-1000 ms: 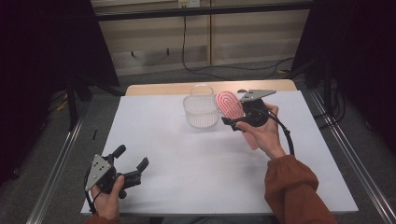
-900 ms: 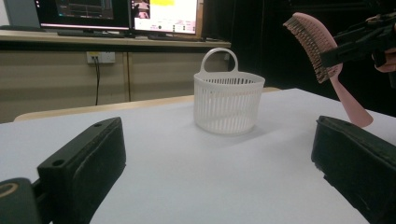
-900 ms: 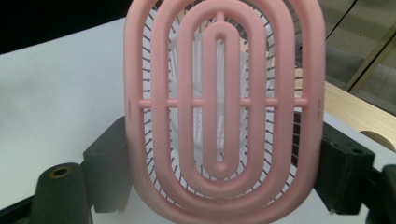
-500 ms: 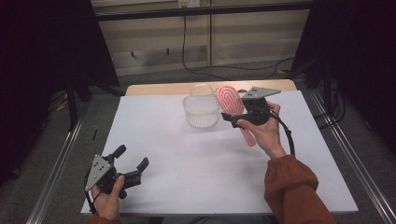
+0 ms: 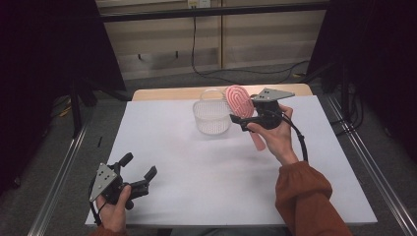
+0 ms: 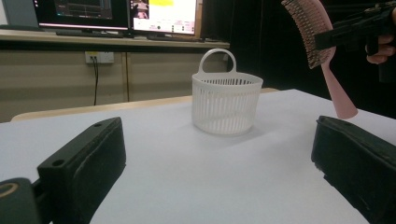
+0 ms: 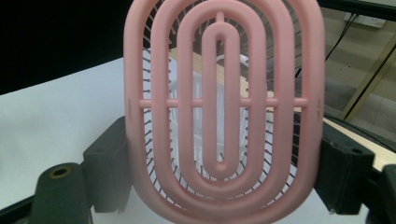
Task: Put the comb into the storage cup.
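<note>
A pink hairbrush (image 5: 241, 104) with an oval vented head is held upright in the air, its handle pointing down toward the table. My right gripper (image 5: 242, 119) is shut on the brush (image 7: 219, 112) across its head, just right of a white slatted basket (image 5: 212, 115) with a loop handle. The basket (image 6: 227, 102) stands upright at the far middle of the white table (image 5: 206, 172). Near the front left corner, my left gripper (image 5: 139, 169) rests open with nothing between its jaws. The brush (image 6: 322, 51) hangs high at the right in the left gripper view.
A wooden strip (image 5: 162, 93) borders the table's far edge. Metal rails (image 5: 59, 182) run along both sides on the floor. Cables (image 5: 211, 73) lie on the floor beyond the table, and monitors (image 6: 116, 14) stand at the back wall.
My right gripper has lifted the pink brush slightly and shifted it a little toward the basket. The left gripper has stayed where it was.
</note>
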A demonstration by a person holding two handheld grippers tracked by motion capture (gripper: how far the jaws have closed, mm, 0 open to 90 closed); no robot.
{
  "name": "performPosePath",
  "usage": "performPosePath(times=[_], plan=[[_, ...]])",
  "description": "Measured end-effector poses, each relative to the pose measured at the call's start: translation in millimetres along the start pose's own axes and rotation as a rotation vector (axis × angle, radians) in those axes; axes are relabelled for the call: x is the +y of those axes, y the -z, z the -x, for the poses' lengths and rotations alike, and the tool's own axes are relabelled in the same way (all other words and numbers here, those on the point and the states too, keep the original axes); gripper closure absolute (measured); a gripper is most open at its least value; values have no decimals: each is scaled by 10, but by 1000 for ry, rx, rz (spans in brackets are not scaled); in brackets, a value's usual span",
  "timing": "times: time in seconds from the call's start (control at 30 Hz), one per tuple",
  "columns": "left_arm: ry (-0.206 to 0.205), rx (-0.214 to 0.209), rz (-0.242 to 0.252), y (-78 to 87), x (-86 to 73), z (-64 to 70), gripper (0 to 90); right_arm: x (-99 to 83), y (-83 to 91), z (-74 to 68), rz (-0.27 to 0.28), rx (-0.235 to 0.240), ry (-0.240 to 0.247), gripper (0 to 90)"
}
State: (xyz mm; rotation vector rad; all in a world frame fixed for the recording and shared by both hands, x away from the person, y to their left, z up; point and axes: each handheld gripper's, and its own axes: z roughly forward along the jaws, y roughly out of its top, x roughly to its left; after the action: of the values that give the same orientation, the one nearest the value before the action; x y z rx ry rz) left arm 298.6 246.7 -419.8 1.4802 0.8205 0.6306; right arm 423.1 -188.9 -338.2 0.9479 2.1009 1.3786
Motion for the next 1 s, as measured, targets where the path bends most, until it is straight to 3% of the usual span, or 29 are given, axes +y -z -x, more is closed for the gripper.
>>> performPosePath(times=[1.0], plan=[[-2,-5,-3,3,1,3,31,171,-59,42,122,-9,-22,195]])
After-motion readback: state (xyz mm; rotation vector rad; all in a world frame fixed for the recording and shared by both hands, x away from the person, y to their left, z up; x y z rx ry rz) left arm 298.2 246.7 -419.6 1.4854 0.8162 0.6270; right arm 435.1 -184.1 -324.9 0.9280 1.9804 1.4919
